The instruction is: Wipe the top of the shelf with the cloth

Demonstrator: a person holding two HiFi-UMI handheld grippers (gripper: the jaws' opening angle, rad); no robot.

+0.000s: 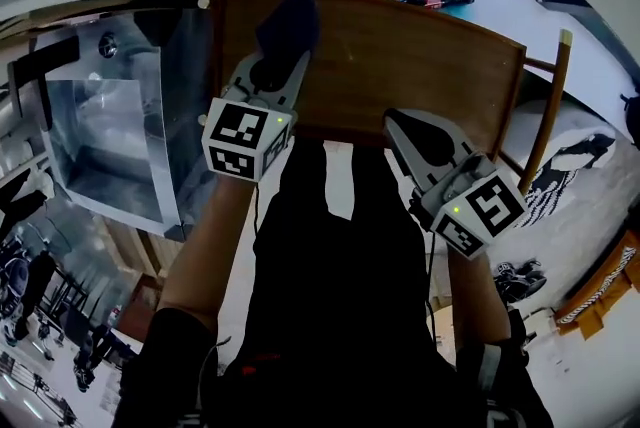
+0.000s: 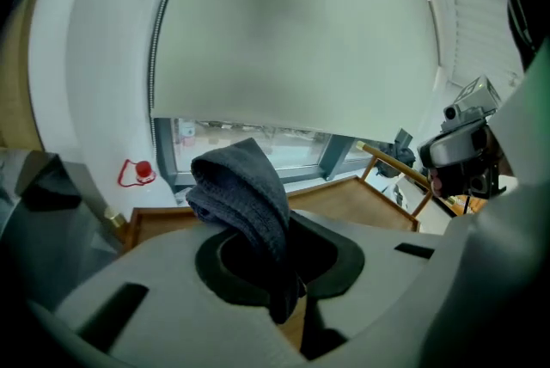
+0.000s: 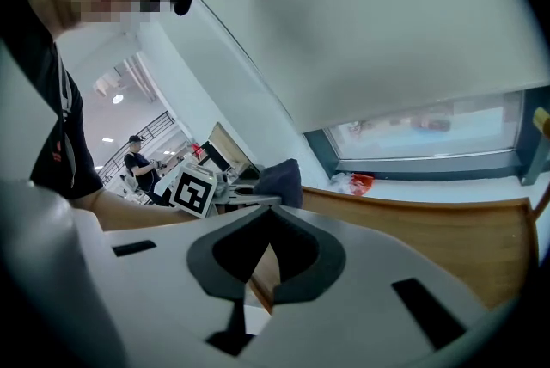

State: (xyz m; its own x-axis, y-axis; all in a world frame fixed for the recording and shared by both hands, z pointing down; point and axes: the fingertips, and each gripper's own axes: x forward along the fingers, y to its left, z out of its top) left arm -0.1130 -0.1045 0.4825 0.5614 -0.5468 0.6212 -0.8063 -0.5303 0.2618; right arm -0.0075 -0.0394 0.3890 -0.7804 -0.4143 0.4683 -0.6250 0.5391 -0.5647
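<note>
The dark grey ribbed knit cloth [image 1: 290, 24], soft and folded into a thick wad, is pinched in the left tongs [image 1: 272, 76], which are closed on it over the upper left corner of the smooth brown wooden shelf top [image 1: 410, 56]. The right tongs [image 1: 400, 128] are pressed together on nothing at the shelf's near edge, right of centre. Bare wood runs from them to the curved far edge.

soft daylight, seemingly from the window [image 3: 430, 134]; heavy fisheye bending and dark corners; close foreground slightly blurred.
</note>
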